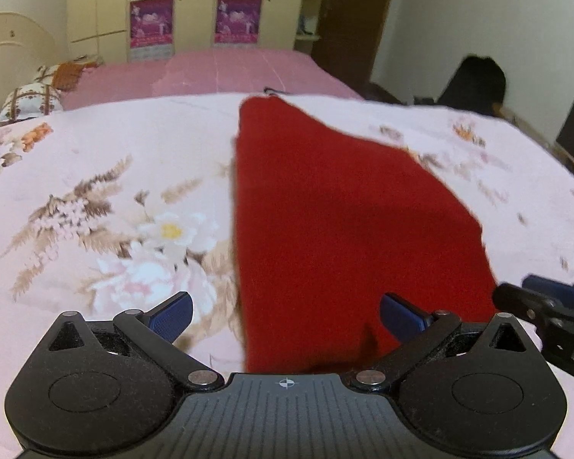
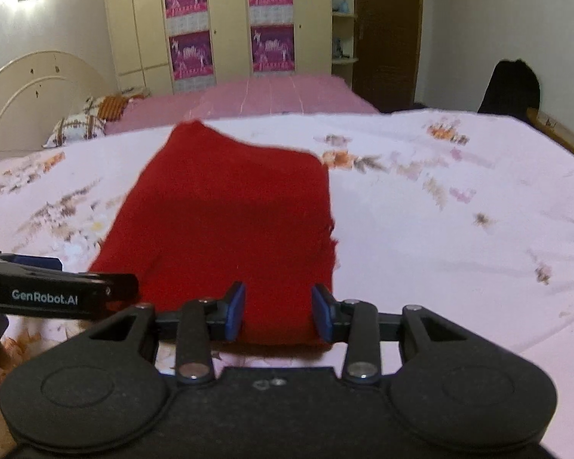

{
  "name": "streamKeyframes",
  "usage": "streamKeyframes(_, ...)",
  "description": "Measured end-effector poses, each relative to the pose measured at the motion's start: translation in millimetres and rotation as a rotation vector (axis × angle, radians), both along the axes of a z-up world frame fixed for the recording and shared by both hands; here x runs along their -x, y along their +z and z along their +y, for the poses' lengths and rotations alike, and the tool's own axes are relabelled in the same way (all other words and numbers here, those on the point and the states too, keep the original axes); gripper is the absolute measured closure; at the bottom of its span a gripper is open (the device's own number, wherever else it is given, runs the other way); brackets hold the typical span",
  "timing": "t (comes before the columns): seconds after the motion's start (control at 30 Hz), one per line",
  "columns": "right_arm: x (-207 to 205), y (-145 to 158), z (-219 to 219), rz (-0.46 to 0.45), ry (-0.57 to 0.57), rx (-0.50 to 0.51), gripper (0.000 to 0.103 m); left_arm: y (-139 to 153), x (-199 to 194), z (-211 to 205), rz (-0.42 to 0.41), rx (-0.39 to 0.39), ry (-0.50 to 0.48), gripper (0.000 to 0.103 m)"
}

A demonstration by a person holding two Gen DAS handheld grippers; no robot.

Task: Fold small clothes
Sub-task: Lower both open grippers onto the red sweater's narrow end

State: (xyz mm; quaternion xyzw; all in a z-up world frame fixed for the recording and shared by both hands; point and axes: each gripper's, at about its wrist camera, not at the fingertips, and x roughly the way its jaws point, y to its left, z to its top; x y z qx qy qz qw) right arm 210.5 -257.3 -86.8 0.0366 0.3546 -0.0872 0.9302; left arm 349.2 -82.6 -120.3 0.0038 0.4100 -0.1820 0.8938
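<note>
While the left tool point(image 1: 285, 315) stands with its jaws spread wide, the red garment point(image 1: 340, 206) runs from between them out ahead across the floral bedsheet point(image 1: 107, 191), its near edge lying under the right-hand finger, apparently unpinched. The right tool point(image 1: 547, 302) shows just beside it on the right.

From the right wrist, the right tool point(image 2: 279, 311) has the garment's near edge between its blue pads point(image 2: 236, 311), which appear to press it; likely so the cloth can be carried over into a fold. The left tool sits just alongside to its left.
</note>
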Motion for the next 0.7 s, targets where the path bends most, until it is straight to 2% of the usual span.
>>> streamKeyframes(0.23,-37.1,13.7,-20.3,-0.039,0.019,-0.010,0.062,12.1,-39.3,-17.3,-0.015,-0.012,0.034,0.000)
streamKeyframes(0.53,-88.8,1.9,-37.8,-0.052,0.072,-0.037,0.065,-7.0,-85.5,-38.5,-0.016,-0.023,0.101,0.000)
streamKeyframes(0.7,-111.9,-16.8,-40.5,-0.027,0.107,-0.035,0.065,-22.3,-98.3,-46.0,0.002,-0.010,0.098,0.000)
